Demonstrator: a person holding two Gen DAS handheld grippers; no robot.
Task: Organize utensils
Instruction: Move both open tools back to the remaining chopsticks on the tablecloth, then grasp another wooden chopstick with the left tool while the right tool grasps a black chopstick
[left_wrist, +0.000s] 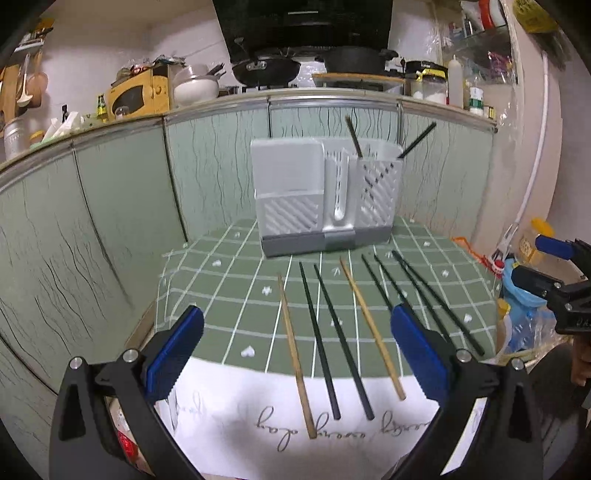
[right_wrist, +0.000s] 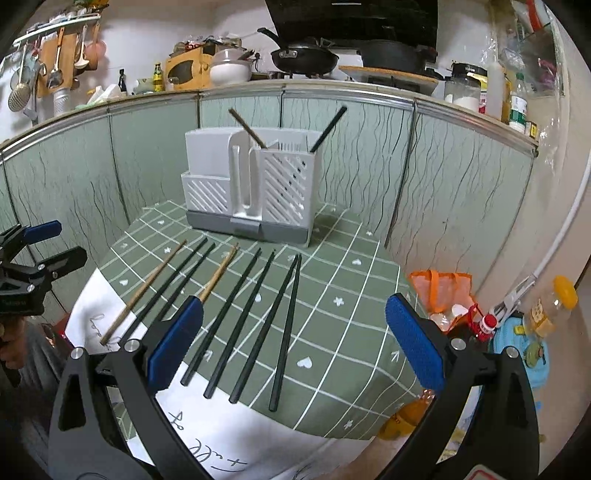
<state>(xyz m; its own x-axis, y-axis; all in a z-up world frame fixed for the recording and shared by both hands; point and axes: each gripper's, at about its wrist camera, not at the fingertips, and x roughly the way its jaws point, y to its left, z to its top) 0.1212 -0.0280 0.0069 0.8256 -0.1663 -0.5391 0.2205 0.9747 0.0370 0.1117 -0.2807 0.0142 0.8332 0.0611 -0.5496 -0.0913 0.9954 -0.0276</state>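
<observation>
Several chopsticks lie side by side on a green checked cloth (left_wrist: 236, 295): two wooden ones (left_wrist: 295, 354) (right_wrist: 144, 291) among black ones (left_wrist: 341, 339) (right_wrist: 255, 325). Behind them stands a white slotted utensil holder (left_wrist: 325, 199) (right_wrist: 255, 192). Its right compartment holds a brown chopstick (left_wrist: 354, 136) (right_wrist: 245, 127) and a black chopstick (left_wrist: 417, 140) (right_wrist: 328, 129), both leaning. My left gripper (left_wrist: 297, 325) is open above the near ends of the middle chopsticks and holds nothing. My right gripper (right_wrist: 295, 314) is open over the black chopsticks on the right, also holding nothing.
A white cloth with writing (left_wrist: 258, 406) covers the table's near edge. Green wall panels (left_wrist: 110, 221) close in the back and left. Right of the table, lower down, sit an orange bag (right_wrist: 439, 288), bottles (right_wrist: 484, 321) and a blue lid (right_wrist: 517, 354). A counter with pans (left_wrist: 266, 68) runs above.
</observation>
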